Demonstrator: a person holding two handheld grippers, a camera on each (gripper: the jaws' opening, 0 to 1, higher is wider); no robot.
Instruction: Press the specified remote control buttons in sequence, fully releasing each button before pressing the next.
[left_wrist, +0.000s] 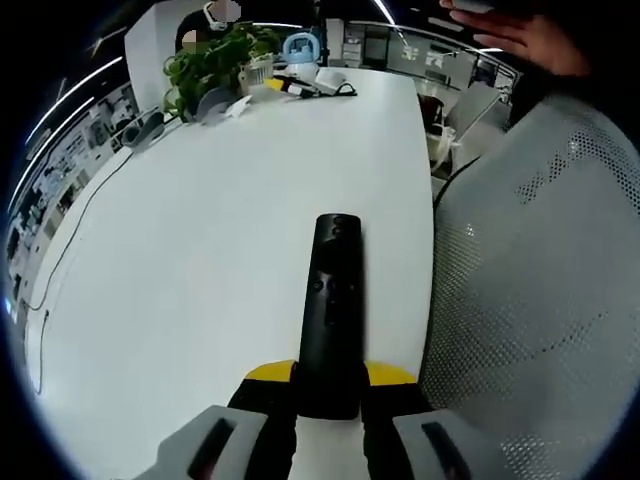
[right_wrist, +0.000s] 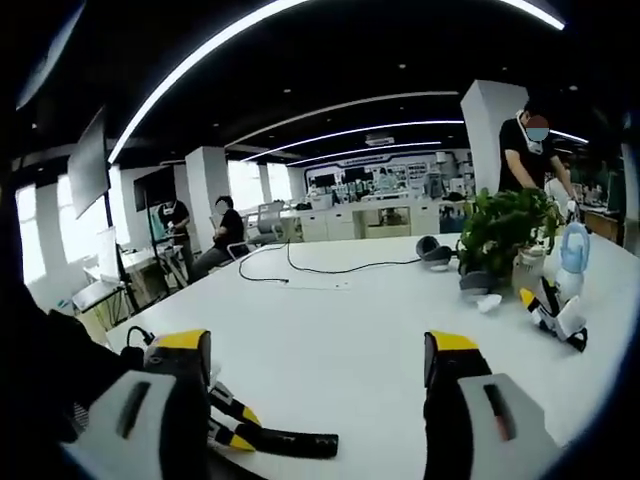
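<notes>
Black remote (left_wrist: 328, 315) clamped in left gripper (left_wrist: 328, 400), pointing far over white table (left_wrist: 200, 260), near its right edge. Right gripper (right_wrist: 320, 400) jaws apart, empty. Risk: remote off-cam for right gripper → misaimed press, or it slips/pivots in the clamp.

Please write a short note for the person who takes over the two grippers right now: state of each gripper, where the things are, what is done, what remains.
Left gripper: shut on the black remote, which points forward over the white table, buttons facing up.
Right gripper: open, holding nothing, raised over the same table and aimed toward the plant.
Done: the remote is gripped and in view. Whether any button was pressed cannot be told.
Left: bring the right gripper to the remote and press the buttons one by one, releasing fully each time.
</notes>
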